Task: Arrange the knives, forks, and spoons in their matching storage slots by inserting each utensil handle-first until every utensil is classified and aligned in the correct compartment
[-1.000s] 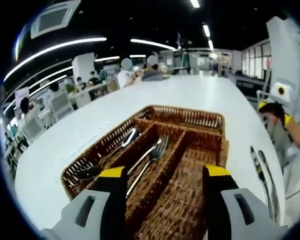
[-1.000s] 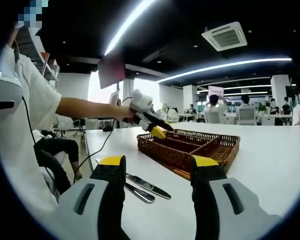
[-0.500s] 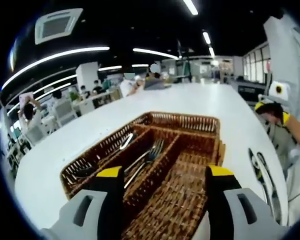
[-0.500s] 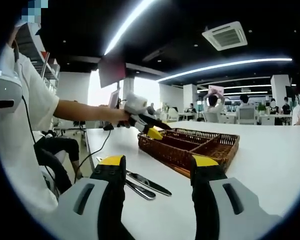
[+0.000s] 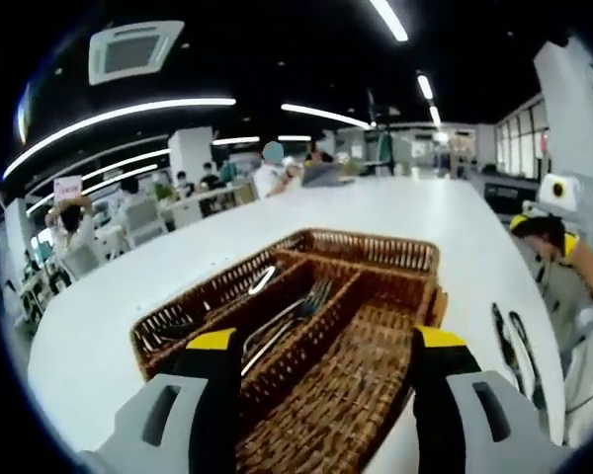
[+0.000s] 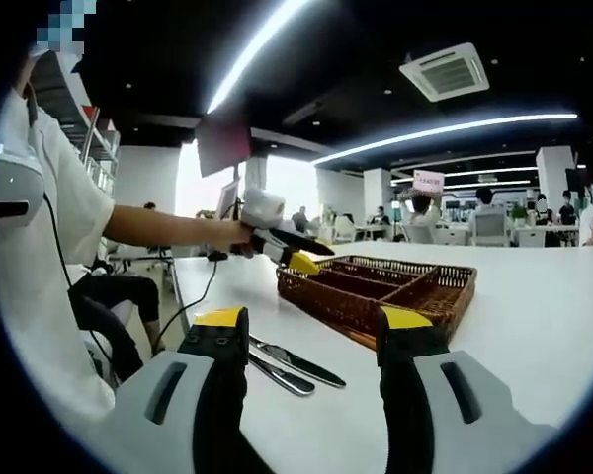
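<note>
A brown wicker tray (image 5: 385, 252) (image 6: 445, 291) with three long slots lies on the white table (image 5: 109, 306). In its left slot lie spoons (image 5: 262, 279), and forks (image 5: 301, 306) fill the middle slot. Two knives (image 5: 514, 346) (image 6: 292, 363) lie on the table beside the tray. My left gripper (image 5: 321, 346) hovers open over the tray's near end with nothing between its fingers; it also appears in the right gripper view as the left gripper (image 6: 296, 252), held by a person's hand. My right gripper (image 6: 311, 321) hangs open above the table, just beyond the knives.
The person's body and white sleeve (image 6: 40, 247) stand at the table's edge on the left. Other tables, chairs and people (image 5: 272, 168) fill the hall behind. A cable (image 6: 193, 296) hangs from the left gripper.
My left gripper has drawn back and risen a little from the tray. The right gripper has barely moved.
</note>
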